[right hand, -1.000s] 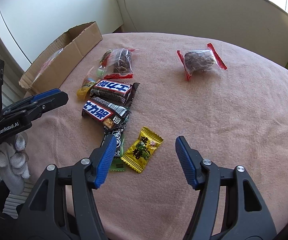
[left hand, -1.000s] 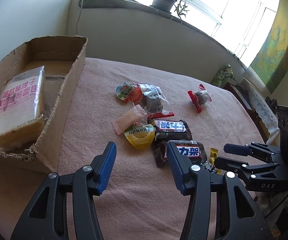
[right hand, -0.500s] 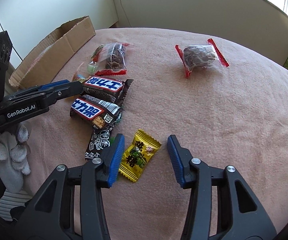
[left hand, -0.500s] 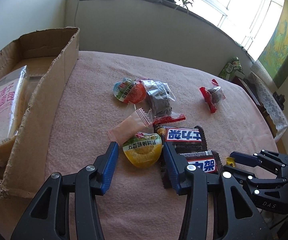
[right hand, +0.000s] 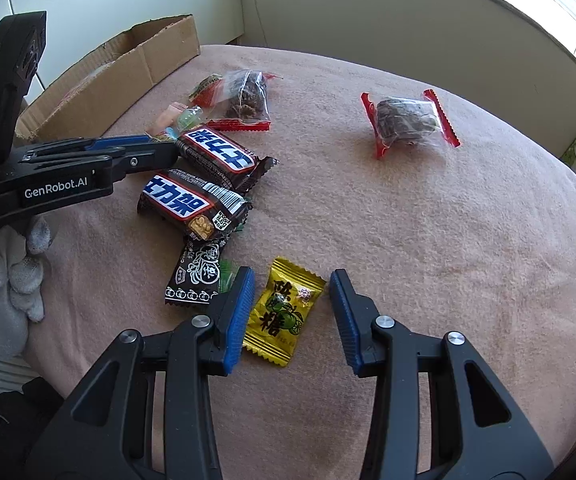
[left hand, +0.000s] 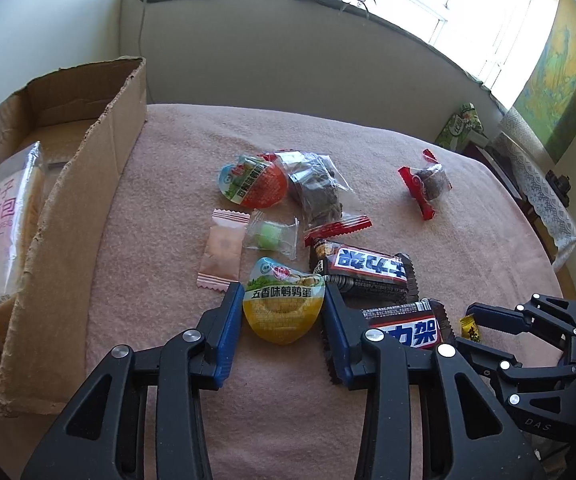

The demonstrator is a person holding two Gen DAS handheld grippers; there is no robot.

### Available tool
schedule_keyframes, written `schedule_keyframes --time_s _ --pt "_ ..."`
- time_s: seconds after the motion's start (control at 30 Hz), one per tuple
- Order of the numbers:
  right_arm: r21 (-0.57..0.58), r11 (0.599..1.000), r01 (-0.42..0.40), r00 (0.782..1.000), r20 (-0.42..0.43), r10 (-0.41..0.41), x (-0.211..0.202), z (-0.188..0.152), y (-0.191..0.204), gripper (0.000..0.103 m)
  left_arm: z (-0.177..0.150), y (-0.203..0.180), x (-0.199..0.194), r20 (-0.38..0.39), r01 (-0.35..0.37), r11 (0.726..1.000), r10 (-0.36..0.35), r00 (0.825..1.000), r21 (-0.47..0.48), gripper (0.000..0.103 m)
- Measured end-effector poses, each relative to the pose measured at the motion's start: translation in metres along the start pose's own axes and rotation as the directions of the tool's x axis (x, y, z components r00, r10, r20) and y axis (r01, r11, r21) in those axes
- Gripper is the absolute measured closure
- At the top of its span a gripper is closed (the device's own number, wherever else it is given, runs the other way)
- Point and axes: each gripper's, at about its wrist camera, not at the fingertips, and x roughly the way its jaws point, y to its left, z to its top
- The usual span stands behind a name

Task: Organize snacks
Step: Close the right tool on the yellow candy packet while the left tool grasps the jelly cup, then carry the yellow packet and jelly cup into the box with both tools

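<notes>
Both grippers lined up on snacks

Left gripper (left hand: 283, 320) fingers are closing around the yellow jelly cup (left hand: 282, 309) near the cardboard box (left hand: 88, 184). Right gripper (right hand: 291, 312) fingers sit spread either side of the yellow candy (right hand: 282, 316), near edge of the pink table (right hand: 447, 240), not pinching yet.

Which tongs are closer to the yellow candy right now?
Right. The right tongs straddle the yellow candy; the left tongs, jaws closing around the yellow quail egg pack, sit beyond the Snickers bars.

Black plastic tongs (right hand: 291, 312) with ribbed blue pads (right hand: 240, 316), silver screws, "GenRobot.AI" lettering; white knit glove (right hand: 12, 280)
</notes>
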Motion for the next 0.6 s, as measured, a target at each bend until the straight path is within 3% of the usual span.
schedule_keyframes --time_s 0.13,0.6 --pt "-0.007 1.0 0.008 1.0 0.004 -0.008 -0.005 -0.005 -0.002 0.074 -0.001 -0.003 -0.001 0.007 -0.008 1.0 0.008 1.0 0.01 0.065" --pt "0.051 0.998 -0.028 0.998 0.061 0.025 -0.026 -0.009 -0.012 0.075 0.001 -0.002 -0.029 0.07 0.011 1.0 -0.009 0.997 -0.017 0.066"
